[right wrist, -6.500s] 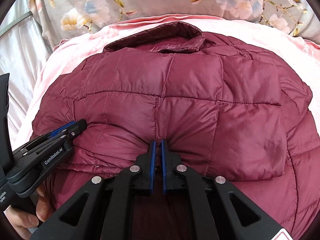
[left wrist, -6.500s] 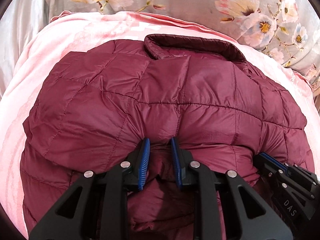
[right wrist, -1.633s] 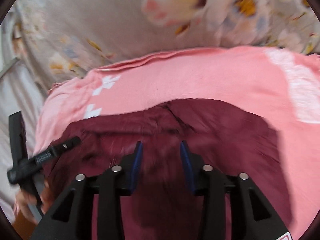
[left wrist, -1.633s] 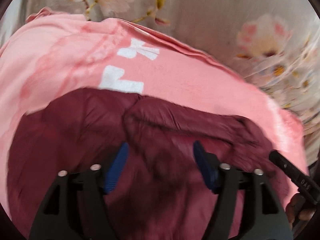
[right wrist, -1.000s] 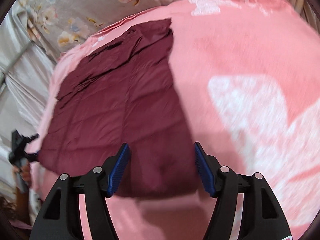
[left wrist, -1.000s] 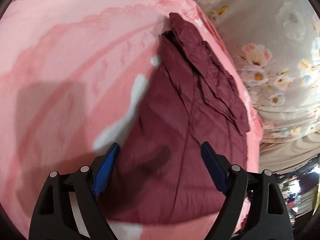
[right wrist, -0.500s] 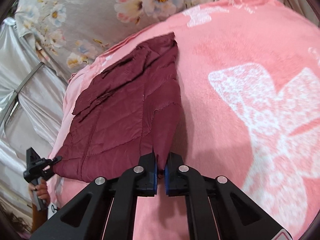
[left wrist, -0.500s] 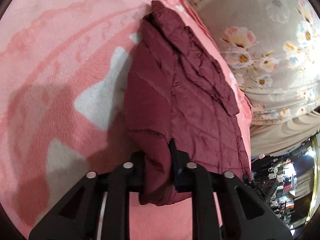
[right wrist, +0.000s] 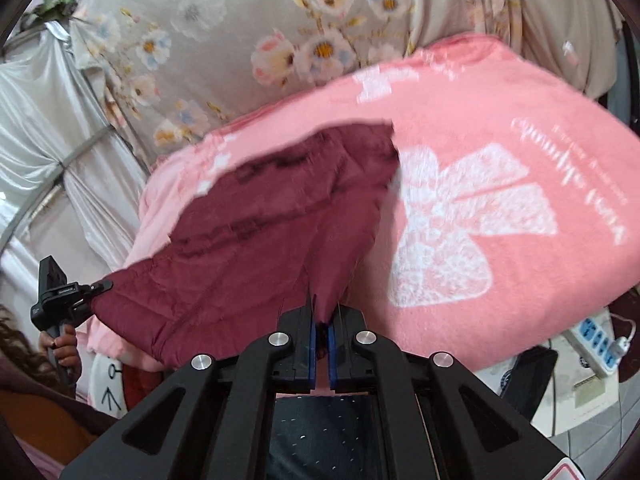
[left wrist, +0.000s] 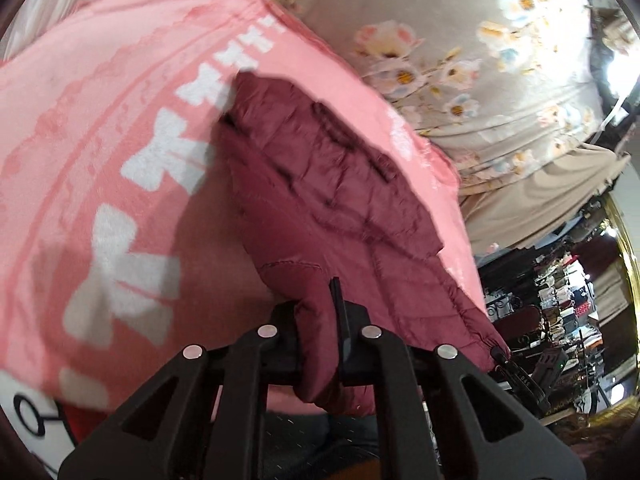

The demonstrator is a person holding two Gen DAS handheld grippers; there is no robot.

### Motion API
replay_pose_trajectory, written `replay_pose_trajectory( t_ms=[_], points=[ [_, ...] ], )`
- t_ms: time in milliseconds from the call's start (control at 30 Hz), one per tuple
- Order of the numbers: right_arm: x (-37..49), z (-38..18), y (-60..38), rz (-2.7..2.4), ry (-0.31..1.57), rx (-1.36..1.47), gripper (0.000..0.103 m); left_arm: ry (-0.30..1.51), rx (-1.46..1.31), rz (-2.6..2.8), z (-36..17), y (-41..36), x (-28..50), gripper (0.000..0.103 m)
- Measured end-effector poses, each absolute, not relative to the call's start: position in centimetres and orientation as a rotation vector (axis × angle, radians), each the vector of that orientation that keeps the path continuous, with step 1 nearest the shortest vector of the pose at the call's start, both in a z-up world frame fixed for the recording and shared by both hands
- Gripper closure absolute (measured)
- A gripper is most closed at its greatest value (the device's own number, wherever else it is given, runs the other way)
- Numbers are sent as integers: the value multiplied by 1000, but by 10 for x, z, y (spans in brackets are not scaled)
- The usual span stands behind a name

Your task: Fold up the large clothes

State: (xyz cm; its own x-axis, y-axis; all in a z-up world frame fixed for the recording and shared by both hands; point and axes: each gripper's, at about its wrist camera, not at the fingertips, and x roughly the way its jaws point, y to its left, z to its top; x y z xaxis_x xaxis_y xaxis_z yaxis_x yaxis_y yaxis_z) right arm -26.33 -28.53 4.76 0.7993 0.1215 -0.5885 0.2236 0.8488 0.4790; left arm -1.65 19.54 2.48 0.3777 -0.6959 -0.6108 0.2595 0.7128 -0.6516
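The maroon quilted jacket (left wrist: 332,184) lies folded on a pink blanket (left wrist: 100,120), its near edge lifted off the bed. My left gripper (left wrist: 318,312) pinches one near corner of the jacket; its jaws are still closing on the fabric bunched between them. In the right wrist view the jacket (right wrist: 260,232) hangs stretched between both tools. My right gripper (right wrist: 320,320) is shut on the other near corner, blue pads tight on the cloth. The left gripper (right wrist: 100,286) shows at the far left, held by a hand (right wrist: 64,350).
The pink blanket (right wrist: 480,128) with white bow prints covers the bed. A floral sheet (right wrist: 240,40) and silvery drape (right wrist: 48,120) hang behind. A power strip (right wrist: 596,340) lies on the floor at right. Cluttered shelves (left wrist: 560,300) show past the bed.
Both grippers closed on the jacket's near corners, then pulled back and up, lifting the near edge off the blanket. The bed now sits farther away in both views.
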Motion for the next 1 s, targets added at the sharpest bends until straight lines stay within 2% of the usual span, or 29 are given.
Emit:
replay_pose_trajectory(
  t_ms=[200, 300, 433, 600, 733, 1000],
  points=[
    [-250, 106, -314, -30, 460, 603, 100, 835, -486, -656, 95, 199, -22, 96],
    [-211, 123, -342, -26, 403, 615, 100, 778, -445, -645, 113, 187, 7, 95],
    [-129, 119, -370, -80, 428, 612, 100, 765, -389, -604, 113, 162, 64, 95],
    [-36, 88, -392, -162, 523, 624, 100, 809, -273, -491, 87, 118, 144, 95],
    [23, 41, -404, -214, 614, 654, 100, 899, -219, -403, 37, 92, 205, 95],
    [72, -18, -414, -259, 715, 658, 100, 1022, -189, -352, -38, 73, 258, 93]
  ],
)
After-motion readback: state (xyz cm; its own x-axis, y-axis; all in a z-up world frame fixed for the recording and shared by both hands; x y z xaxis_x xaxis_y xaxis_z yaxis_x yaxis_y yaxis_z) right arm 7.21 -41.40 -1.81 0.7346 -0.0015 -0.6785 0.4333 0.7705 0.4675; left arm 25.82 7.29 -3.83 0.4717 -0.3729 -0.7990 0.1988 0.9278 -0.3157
